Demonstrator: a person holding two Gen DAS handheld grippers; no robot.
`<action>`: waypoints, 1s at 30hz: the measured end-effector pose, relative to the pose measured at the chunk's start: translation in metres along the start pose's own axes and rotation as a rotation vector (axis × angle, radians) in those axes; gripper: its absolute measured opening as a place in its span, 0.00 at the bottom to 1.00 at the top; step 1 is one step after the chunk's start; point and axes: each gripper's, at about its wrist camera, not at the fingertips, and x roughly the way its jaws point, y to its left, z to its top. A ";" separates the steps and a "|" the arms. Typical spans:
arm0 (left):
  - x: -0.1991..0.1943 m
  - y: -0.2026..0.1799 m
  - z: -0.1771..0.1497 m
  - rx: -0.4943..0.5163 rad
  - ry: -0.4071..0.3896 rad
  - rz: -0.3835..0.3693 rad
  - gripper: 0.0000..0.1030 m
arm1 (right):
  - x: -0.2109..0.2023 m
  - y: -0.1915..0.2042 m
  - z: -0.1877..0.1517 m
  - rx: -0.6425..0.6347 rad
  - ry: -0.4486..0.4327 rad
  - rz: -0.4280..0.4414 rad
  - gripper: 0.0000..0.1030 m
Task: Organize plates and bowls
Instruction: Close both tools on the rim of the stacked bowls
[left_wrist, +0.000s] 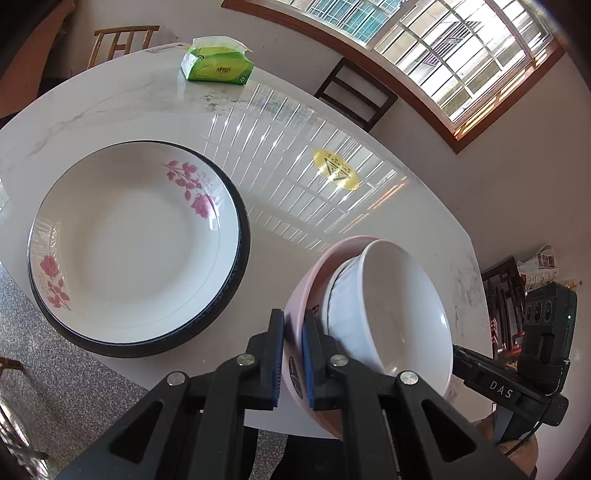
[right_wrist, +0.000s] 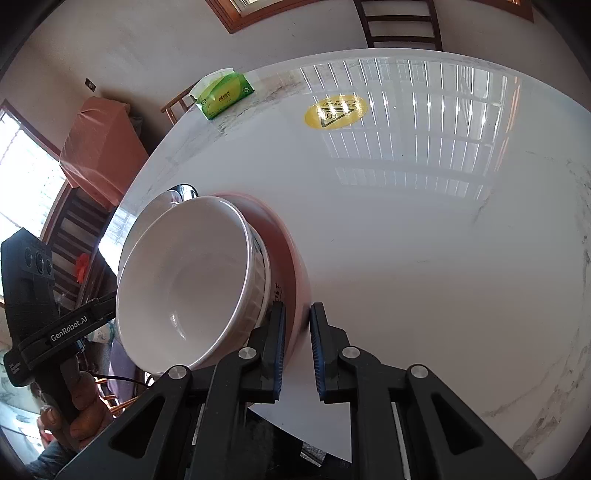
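Here, both tongs (left_wrist: 293, 360) (right_wrist: 297, 354) pinching pink bowl (left_wrist: 295, 317) rim

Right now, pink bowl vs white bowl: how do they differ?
The pink bowl is the wider one and sits outside; the white bowl is smaller and nested in it. The left gripper and right gripper both pinch the pink bowl's rim; neither pinches the white bowl. Both bowls are round, glossy and empty.
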 end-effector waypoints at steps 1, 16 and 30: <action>-0.001 -0.001 0.000 0.001 -0.002 -0.002 0.09 | -0.002 0.000 0.000 0.006 -0.006 0.003 0.15; -0.020 0.002 0.005 0.008 -0.041 0.006 0.09 | -0.013 0.005 0.007 0.011 -0.032 0.029 0.15; -0.055 0.019 0.021 -0.040 -0.101 0.030 0.09 | -0.015 0.042 0.028 -0.035 -0.050 0.067 0.15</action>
